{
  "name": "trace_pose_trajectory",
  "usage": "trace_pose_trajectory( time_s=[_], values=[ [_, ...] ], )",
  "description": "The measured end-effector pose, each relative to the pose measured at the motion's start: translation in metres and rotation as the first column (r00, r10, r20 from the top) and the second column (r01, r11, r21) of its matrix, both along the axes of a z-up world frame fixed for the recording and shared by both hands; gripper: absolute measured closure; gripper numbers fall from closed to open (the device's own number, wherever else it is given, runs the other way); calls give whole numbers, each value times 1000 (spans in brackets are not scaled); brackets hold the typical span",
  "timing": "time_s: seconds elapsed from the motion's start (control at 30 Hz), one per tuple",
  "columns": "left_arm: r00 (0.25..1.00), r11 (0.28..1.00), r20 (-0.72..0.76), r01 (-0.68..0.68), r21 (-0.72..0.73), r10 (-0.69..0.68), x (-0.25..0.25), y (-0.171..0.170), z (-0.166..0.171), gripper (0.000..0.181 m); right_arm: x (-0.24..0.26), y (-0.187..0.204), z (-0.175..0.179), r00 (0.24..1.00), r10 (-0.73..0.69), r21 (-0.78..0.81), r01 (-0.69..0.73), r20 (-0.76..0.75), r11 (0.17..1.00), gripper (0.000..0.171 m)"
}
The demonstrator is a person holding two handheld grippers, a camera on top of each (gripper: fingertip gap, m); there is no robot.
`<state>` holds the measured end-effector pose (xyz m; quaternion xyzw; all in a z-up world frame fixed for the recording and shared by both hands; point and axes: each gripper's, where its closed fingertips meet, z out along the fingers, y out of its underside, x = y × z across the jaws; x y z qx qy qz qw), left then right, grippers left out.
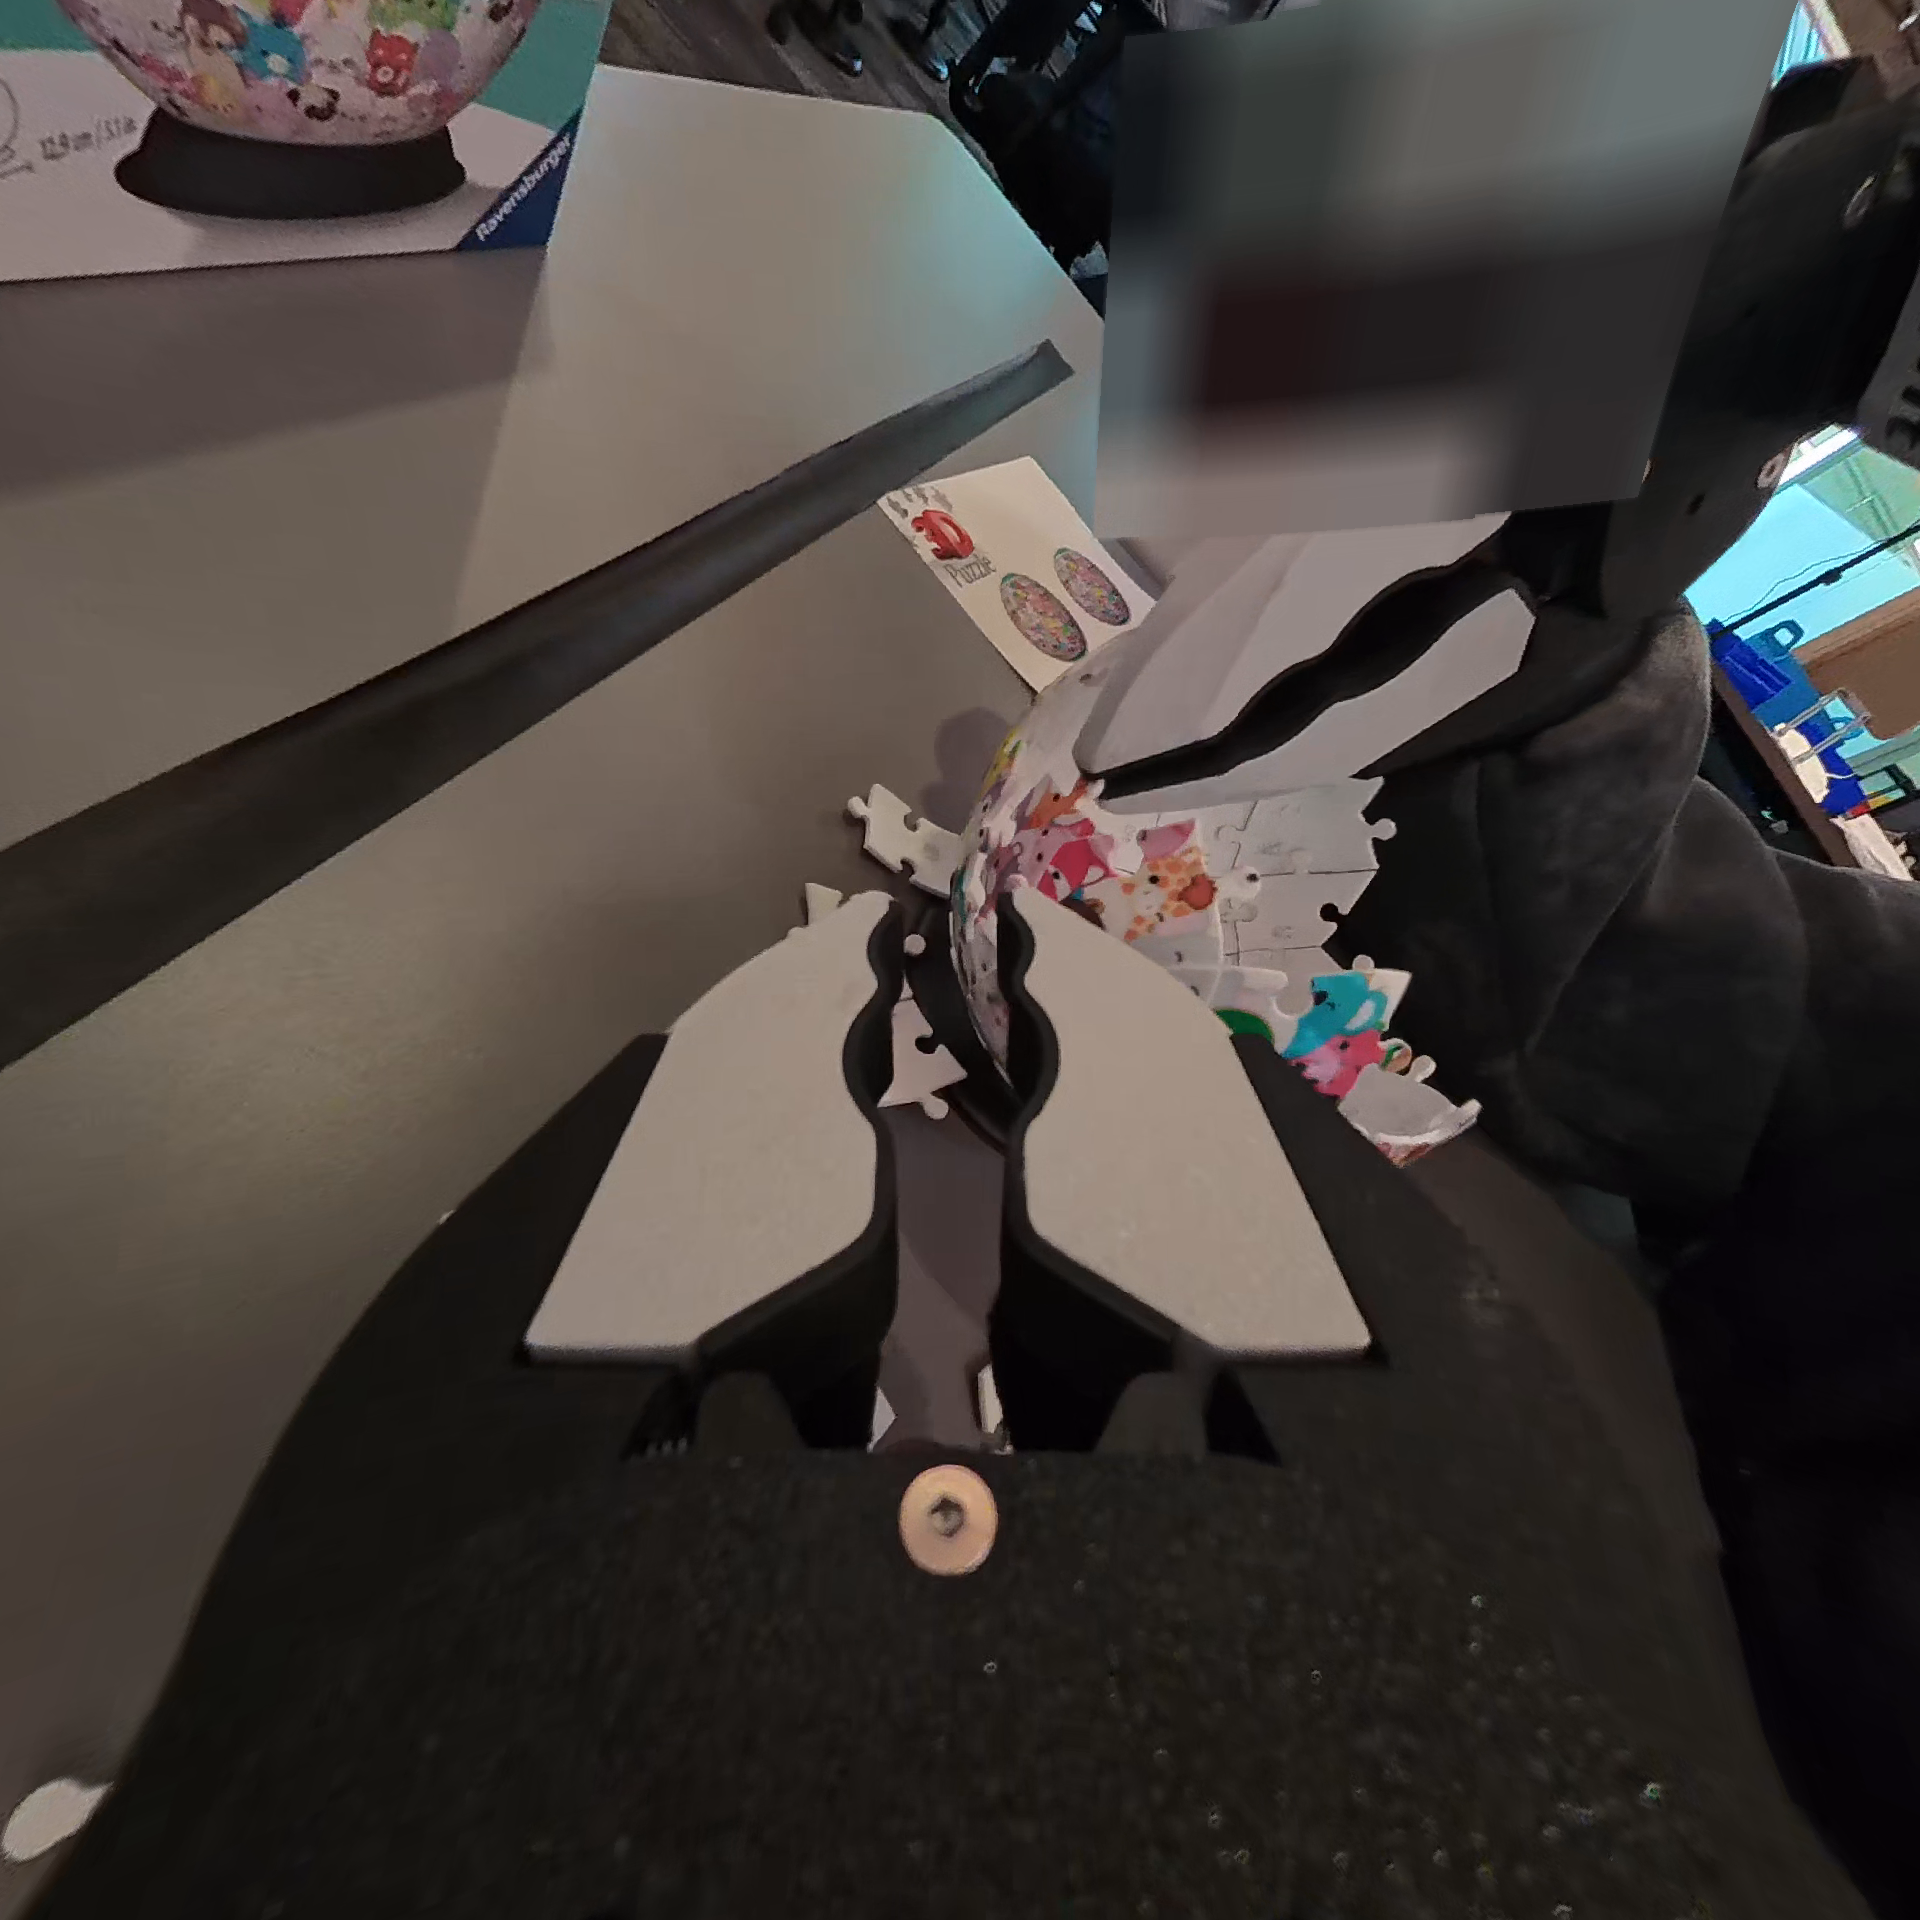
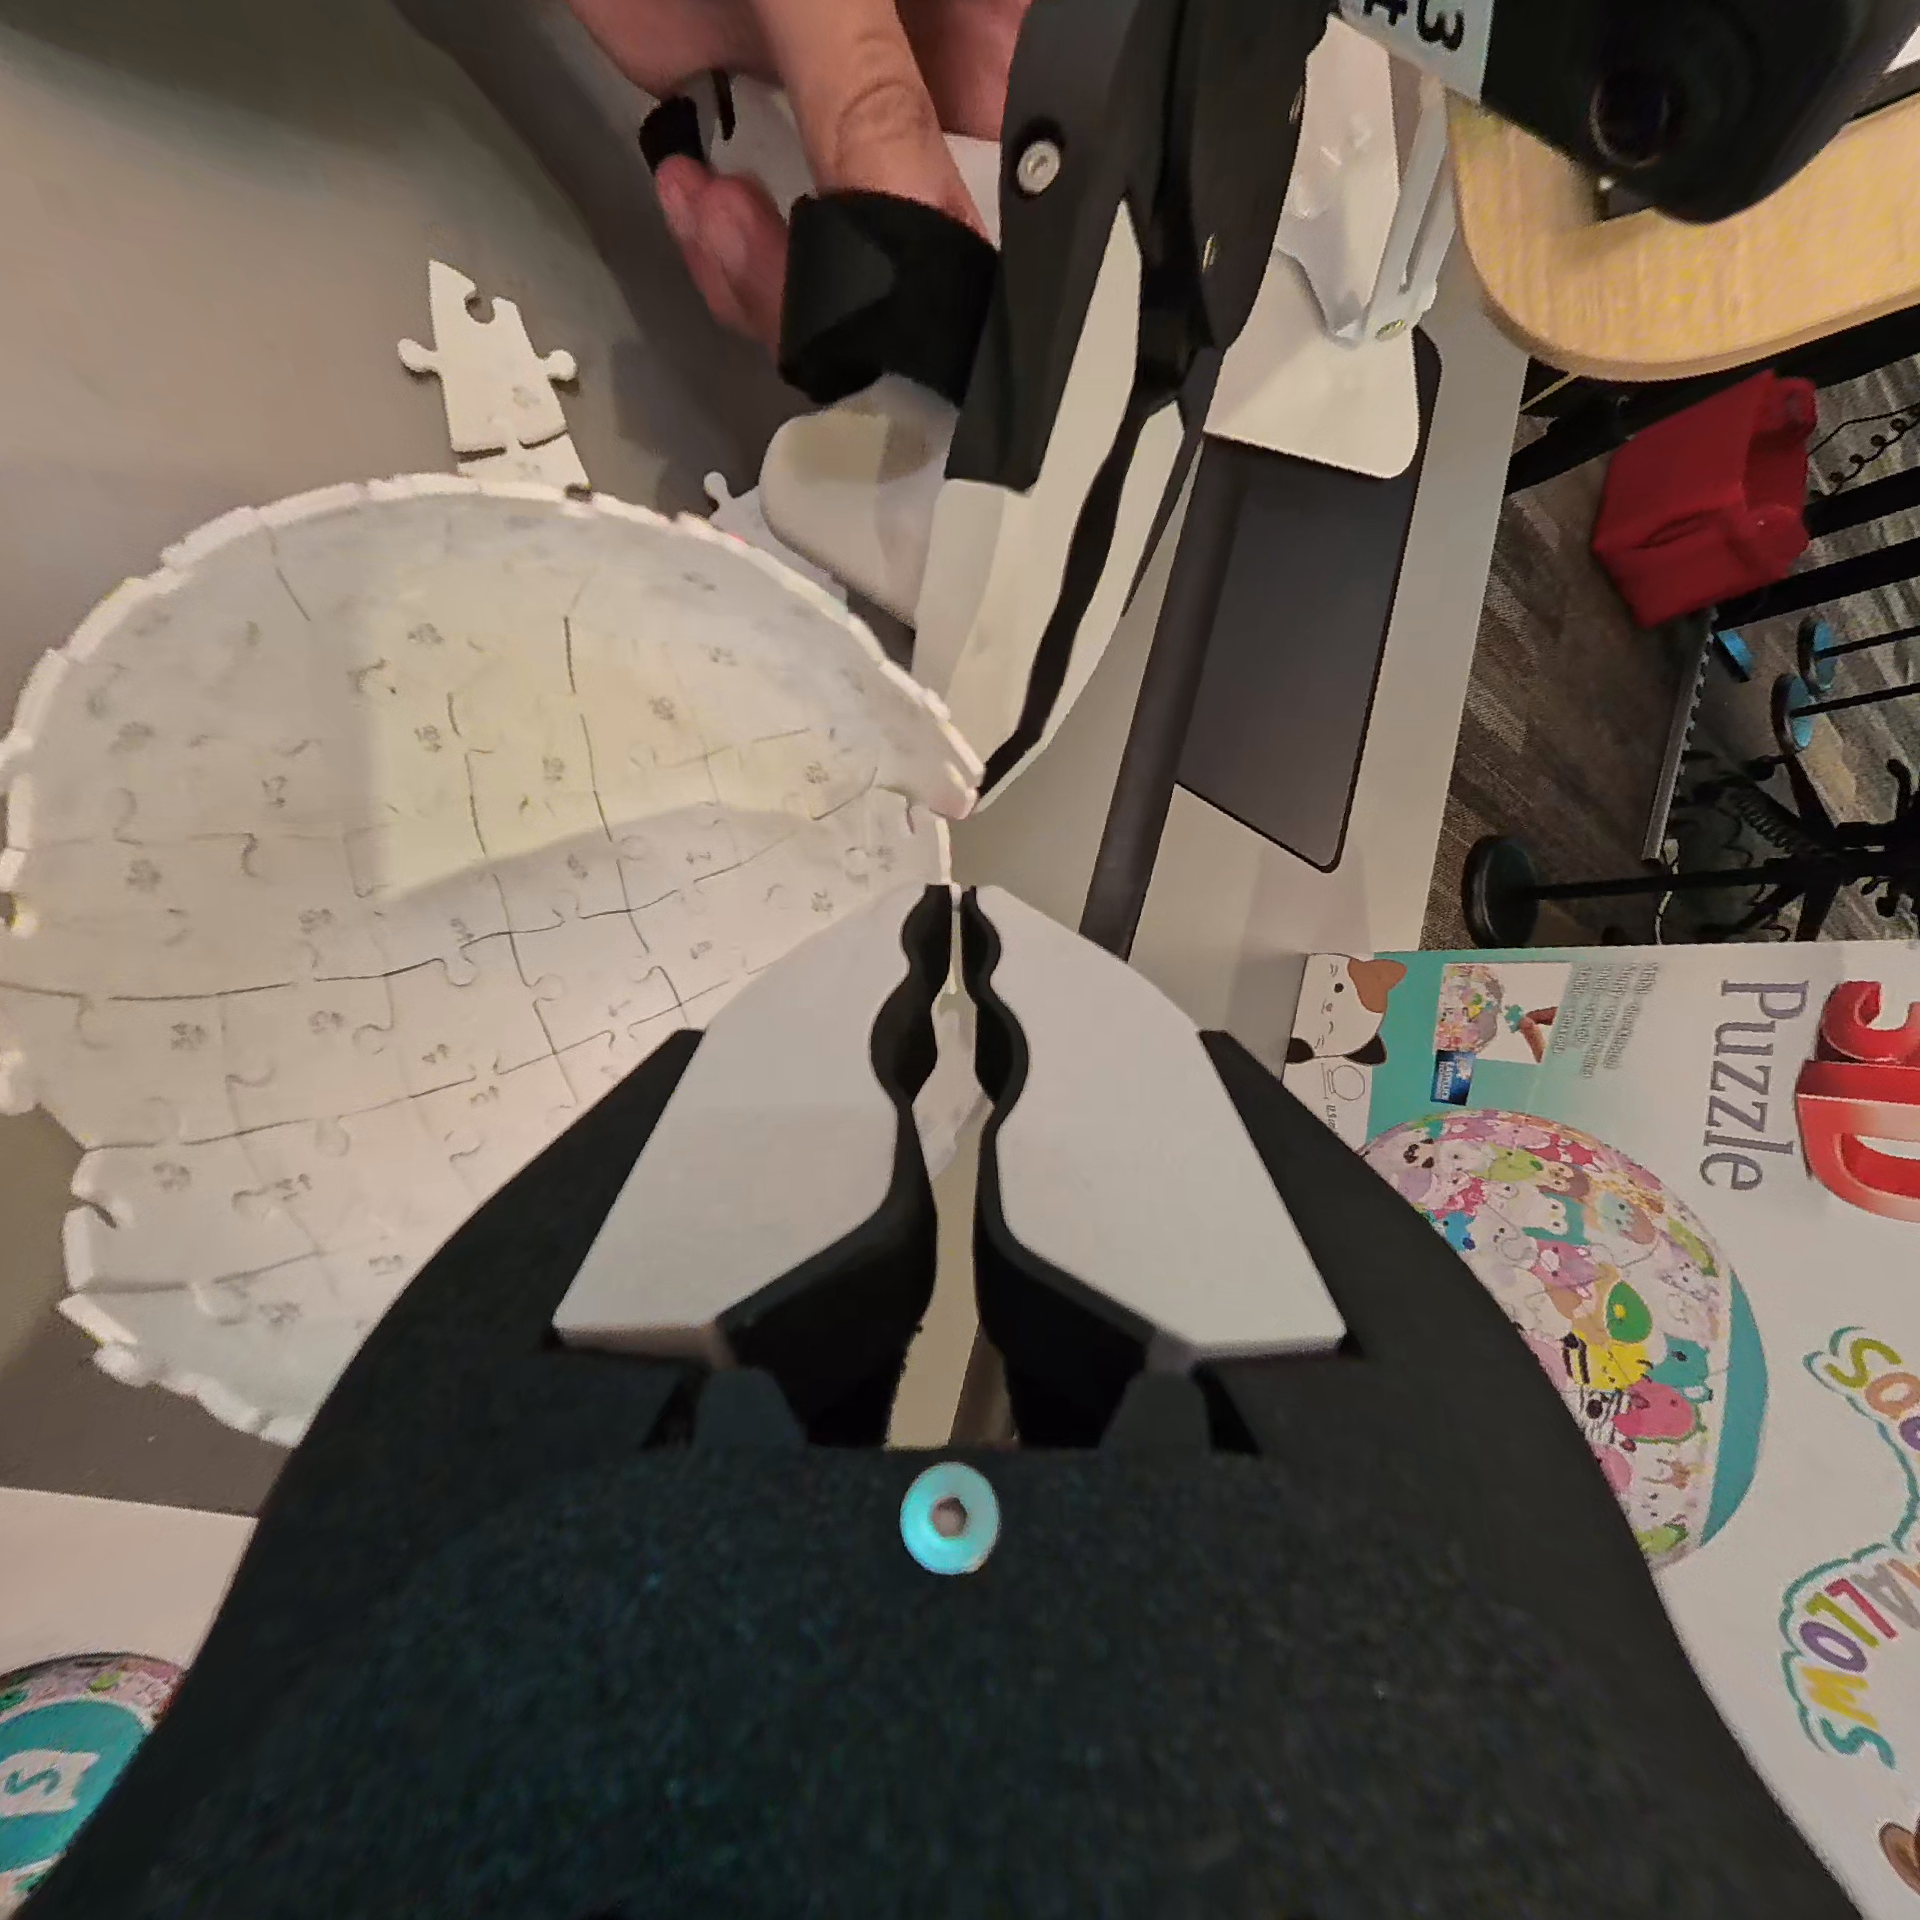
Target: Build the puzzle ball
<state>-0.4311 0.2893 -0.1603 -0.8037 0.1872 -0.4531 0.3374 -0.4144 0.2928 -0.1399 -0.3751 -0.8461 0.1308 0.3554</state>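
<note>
The puzzle ball is a half-built shell, coloured outside (image 1: 1101, 883) and white inside (image 2: 416, 883), resting on a black stand ring (image 1: 935, 1023). My right gripper (image 2: 953, 899) is shut on the shell's rim, whose thin white edge shows between its pads. In the left wrist view it (image 1: 1096, 774) grips the top rim. My left gripper (image 1: 948, 909) is low beside the shell with a narrow gap between its fingers. The shell's side shows through the gap. In the right wrist view its tip (image 2: 971, 805) meets the rim.
Loose white pieces (image 1: 894, 831) and coloured pieces (image 1: 1340, 1029) lie around the shell. A strip of joined white pieces (image 2: 499, 384) lies beyond it. The puzzle box (image 2: 1610, 1247) and a leaflet (image 1: 1018, 561) sit on the table. A dark gap (image 1: 520, 644) splits the tabletops. A person's hand (image 2: 831, 104) holds the left gripper. Both grippers' tips are close together, under 4 cm apart.
</note>
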Motion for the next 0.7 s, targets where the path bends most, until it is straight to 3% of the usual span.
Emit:
trace_pose_trajectory(
  time_s=[0.33,0.7],
  values=[
    [1000,1000,16,-17,-16,18,-5,2,-1,165,0,3,0,1000,-22,-2,22,3,1000,169],
    [1000,1000,31,-6,24,5,-13,-5,20,162,-3,1,-4,999,-25,5,25,22,1000,169]
  ],
)
